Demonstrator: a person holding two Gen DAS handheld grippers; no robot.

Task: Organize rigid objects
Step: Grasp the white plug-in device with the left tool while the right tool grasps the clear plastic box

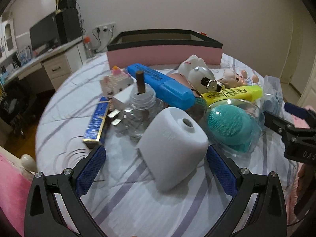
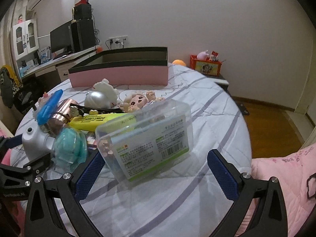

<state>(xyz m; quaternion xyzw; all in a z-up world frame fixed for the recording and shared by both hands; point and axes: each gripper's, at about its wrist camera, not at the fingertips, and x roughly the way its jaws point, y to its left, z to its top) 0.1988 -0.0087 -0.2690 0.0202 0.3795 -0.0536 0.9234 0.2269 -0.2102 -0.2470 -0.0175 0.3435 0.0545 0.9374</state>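
Your left tongs [image 1: 156,158] stand wide, low over the bed, with the white plastic device [image 1: 172,148] lying between the two blue pads. Neither pad touches it; the right pad sits just beside its lower right corner, the left pad well apart from it. The device rests tilted on the striped bedsheet [image 1: 138,207], its round hole facing up.

Behind it stands a clear glass bottle [image 1: 138,116] with a brown wick, and left of that lies a blue and gold box [image 1: 95,124]. A large blue highlighter [image 1: 160,85] lies across the pile, with a yellow highlighter [image 1: 233,93] to its right and a teal silicone brush [image 1: 230,127] in clear packaging just beside the device.

Your right tongs [image 2: 156,165] also stand wide, held level and pointing along the bed. The clear plastic case [image 2: 146,138] with the green label lies between their pads, tilted, its left end against the left pad and its right end apart from the right pad. A doll [image 2: 136,101] lies just behind the case, and a white plush toy [image 2: 104,89] sits further back.

The pink box with the black rim [image 2: 118,75] stands open at the far side of the bed, well apart from both tongs.
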